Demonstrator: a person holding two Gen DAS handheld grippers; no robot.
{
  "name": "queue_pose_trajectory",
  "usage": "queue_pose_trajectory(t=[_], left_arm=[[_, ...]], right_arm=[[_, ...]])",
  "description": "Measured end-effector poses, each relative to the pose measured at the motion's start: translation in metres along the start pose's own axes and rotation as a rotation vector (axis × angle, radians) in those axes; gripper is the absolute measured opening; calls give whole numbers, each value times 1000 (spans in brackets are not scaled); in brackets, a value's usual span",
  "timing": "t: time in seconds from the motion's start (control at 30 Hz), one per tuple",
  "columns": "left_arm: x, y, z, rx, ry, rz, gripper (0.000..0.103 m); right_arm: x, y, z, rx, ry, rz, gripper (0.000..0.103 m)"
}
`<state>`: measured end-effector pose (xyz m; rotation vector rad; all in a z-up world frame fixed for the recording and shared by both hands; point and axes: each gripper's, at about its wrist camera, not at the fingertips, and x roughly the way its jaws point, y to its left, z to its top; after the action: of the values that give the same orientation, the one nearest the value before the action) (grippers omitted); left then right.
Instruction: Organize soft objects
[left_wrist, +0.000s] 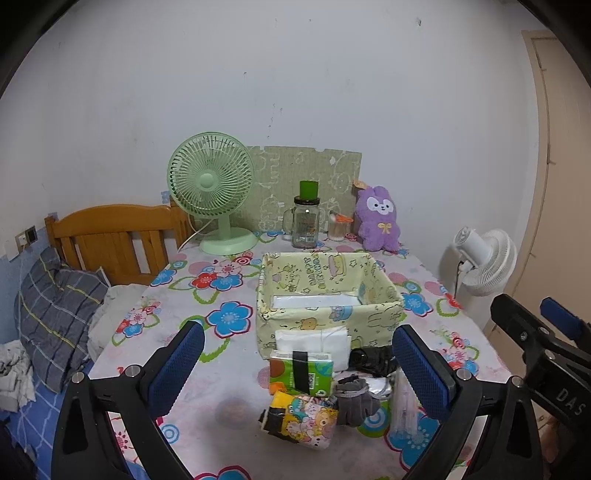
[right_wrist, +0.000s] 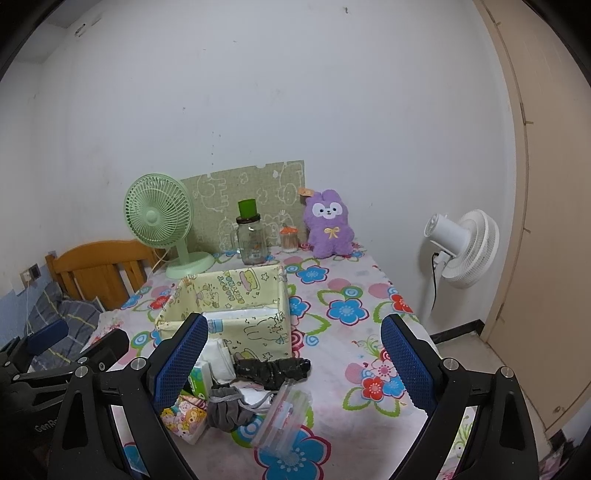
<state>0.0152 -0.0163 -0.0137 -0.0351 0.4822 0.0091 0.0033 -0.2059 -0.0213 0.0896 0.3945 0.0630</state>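
Floral tablecloth (left_wrist: 207, 387), soft items pile (left_wrist: 317, 384) between spread left tongs (left_wrist: 295, 373), right tongs (right_wrist: 295, 365) likewise apart

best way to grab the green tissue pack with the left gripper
Grip the green tissue pack across its short left and right edges, coming down from above. It lies flat in front of the yellow fabric basket, with a white tissue stack behind it and a cartoon-print yellow pack in front, so only its side edges look free.
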Motion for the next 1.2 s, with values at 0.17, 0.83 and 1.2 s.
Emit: queue_pose_trajectory(t=[0.17, 0.83, 1.2], left_arm=[[3, -1, 0, -6, 6, -4, 100], [9, 4, 1, -12, 21, -15, 100], [9, 4, 1, -12, 20, -14, 100]], right_arm=[[4, 2, -1, 0, 11, 10, 96], [9, -1, 0, 14, 25, 10, 96], [10, 0, 1, 16, 27, 11, 96]])
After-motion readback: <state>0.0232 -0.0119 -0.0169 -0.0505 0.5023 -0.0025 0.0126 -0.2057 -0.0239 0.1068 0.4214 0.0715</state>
